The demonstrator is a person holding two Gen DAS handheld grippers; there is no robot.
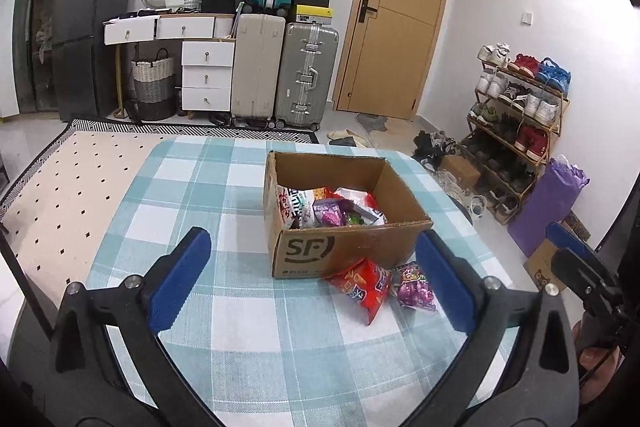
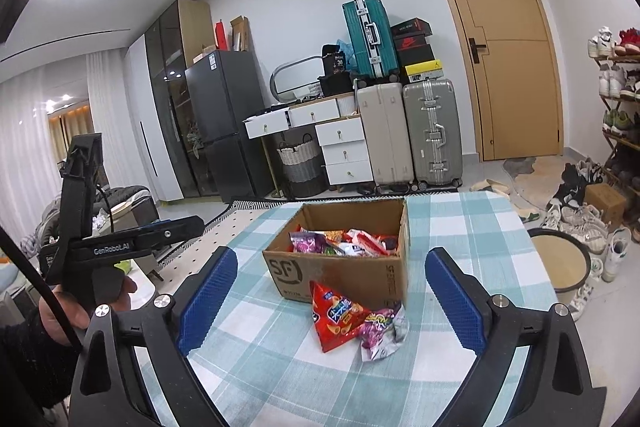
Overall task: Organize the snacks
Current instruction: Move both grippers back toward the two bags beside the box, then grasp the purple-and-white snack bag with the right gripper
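An open cardboard SF box (image 1: 352, 247) (image 2: 340, 271) stands on the checked tablecloth with several snack packets (image 1: 332, 209) (image 2: 344, 241) inside. A red snack bag (image 1: 366, 287) (image 2: 334, 315) and a purple packet (image 1: 414, 285) (image 2: 382, 329) lie on the cloth against the box's near side. My left gripper (image 1: 316, 283) is open and empty, short of the box. My right gripper (image 2: 332, 307) is open and empty, its jaws wide to either side of the two loose packets and above them. The left gripper also shows at the left in the right wrist view (image 2: 172, 229).
The table (image 1: 208, 187) carries a blue and white checked cloth. Beyond it are a dotted rug (image 1: 68, 187), suitcases (image 1: 306, 75), white drawers (image 1: 206, 75), a dark fridge (image 1: 86, 27) and a wooden door (image 1: 396, 19). A shoe rack (image 1: 516, 115) and a round tub (image 2: 560, 263) stand right.
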